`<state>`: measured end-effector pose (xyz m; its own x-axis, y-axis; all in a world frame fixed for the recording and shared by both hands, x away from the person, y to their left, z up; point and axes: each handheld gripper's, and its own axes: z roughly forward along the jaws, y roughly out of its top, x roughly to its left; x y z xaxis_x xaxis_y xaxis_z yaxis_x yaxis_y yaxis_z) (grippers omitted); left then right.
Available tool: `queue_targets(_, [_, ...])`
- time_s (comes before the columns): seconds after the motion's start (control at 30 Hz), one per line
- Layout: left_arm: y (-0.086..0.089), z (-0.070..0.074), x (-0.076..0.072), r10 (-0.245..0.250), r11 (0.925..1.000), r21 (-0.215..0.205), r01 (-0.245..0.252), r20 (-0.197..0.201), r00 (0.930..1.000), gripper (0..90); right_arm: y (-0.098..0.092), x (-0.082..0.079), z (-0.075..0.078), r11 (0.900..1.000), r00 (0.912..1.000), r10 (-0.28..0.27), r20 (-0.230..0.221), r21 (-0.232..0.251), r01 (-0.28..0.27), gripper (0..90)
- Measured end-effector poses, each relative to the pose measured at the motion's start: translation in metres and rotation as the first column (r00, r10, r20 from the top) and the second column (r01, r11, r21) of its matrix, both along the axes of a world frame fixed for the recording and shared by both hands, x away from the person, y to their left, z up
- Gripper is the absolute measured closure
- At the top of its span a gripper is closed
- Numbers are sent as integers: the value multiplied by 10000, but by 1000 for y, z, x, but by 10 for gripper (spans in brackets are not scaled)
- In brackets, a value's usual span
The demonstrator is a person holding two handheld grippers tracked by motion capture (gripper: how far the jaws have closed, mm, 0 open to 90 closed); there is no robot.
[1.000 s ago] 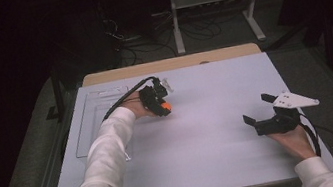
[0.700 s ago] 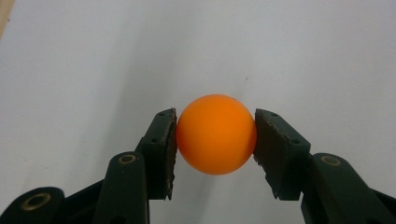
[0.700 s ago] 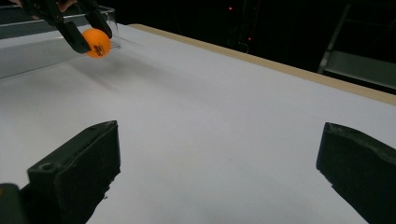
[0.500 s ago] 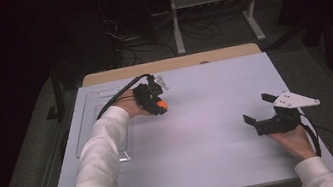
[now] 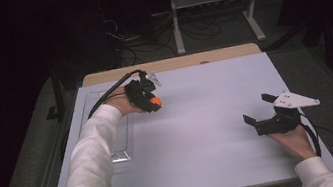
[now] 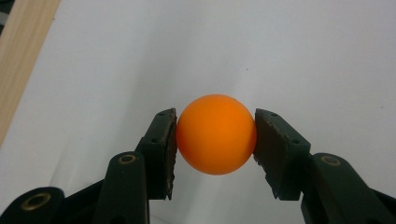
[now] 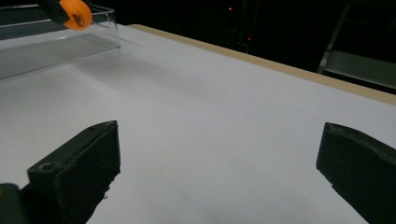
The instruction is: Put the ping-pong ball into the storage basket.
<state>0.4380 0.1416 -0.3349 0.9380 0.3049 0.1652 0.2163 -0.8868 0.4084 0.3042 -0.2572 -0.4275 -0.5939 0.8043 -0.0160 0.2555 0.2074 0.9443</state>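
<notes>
High view: left gripper [image 5: 151, 101] carries an orange ball [image 5: 155, 103] above the white table [image 5: 202, 138], beside a clear tray [image 5: 118, 154].
Left gripper view: both pads squeeze the ball's sides, keeping it from rolling.
Right gripper view: right gripper [image 7: 219, 163] rests wide apart, empty, out of the way.

1. In the high view the left gripper [image 5: 147, 98] covers most of the ball [image 5: 155, 103]; just an orange sliver shows.
2. The clear tray [image 5: 119, 155] is partly hidden under the sleeve [image 5: 95, 160], and its far rim is too faint to trace.
3. In the right gripper view the top edge cuts the ball [image 7: 76, 13].
4. There the right gripper [image 7: 219, 154] is cropped at the bottom and right edges.
</notes>
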Motion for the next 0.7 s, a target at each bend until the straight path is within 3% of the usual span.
queue_targets(0.7, [26, 33, -23, 179, 9998, -92, -175, 502, 9986, 509, 2, 0, -1, 9999, 9999, 77, -77, -65, -78, 0])
